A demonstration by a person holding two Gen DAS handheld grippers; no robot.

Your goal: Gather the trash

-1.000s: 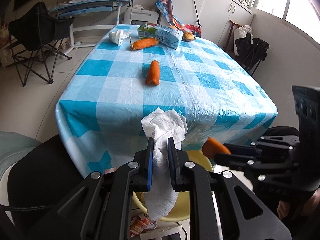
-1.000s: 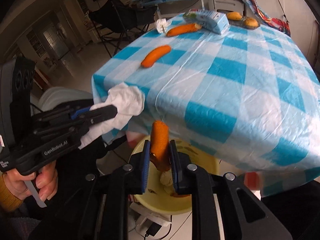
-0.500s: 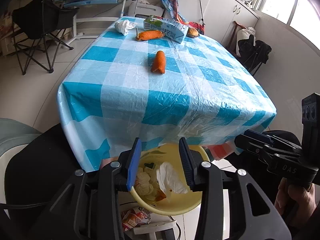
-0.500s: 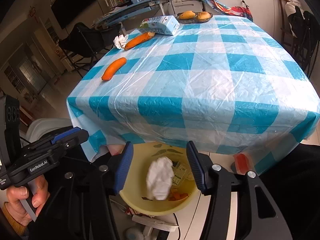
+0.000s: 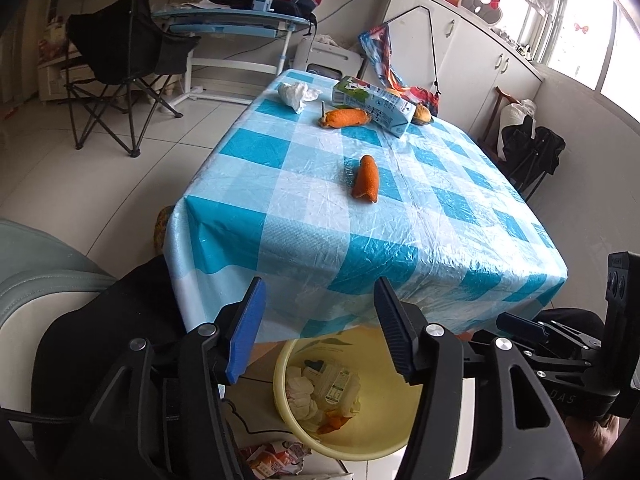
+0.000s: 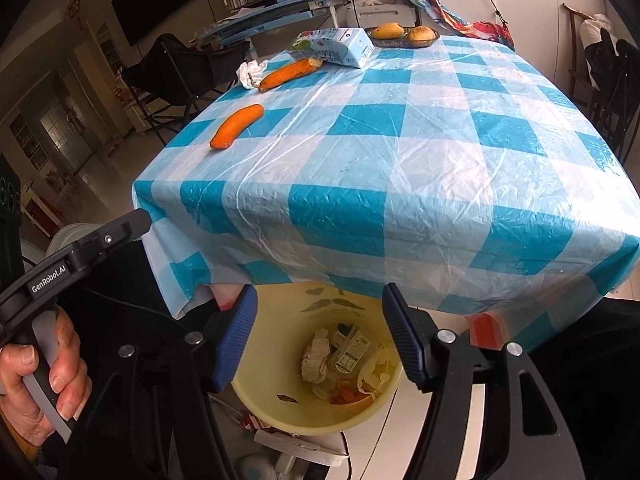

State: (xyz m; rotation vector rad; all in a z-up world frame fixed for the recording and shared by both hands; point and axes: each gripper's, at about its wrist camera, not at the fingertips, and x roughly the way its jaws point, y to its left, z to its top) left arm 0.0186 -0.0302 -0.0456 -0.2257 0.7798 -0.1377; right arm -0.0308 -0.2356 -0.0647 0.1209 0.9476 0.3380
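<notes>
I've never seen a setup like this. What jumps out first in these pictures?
The blue-and-white checked tablecloth fills both views, with two orange carrots, one near the middle and one farther back beside a milk carton and a crumpled tissue. Below the table's near edge stands a yellow bin holding trash, with the left gripper and right gripper open above it.

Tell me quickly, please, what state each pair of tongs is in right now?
Left tongs: open, holding nothing.
Right tongs: open, holding nothing.

Yellow bin under table's near edge – holds tissue, carton, scraps. On table: carrot mid; carrot, crumpled tissue, milk carton at far edge.
</notes>
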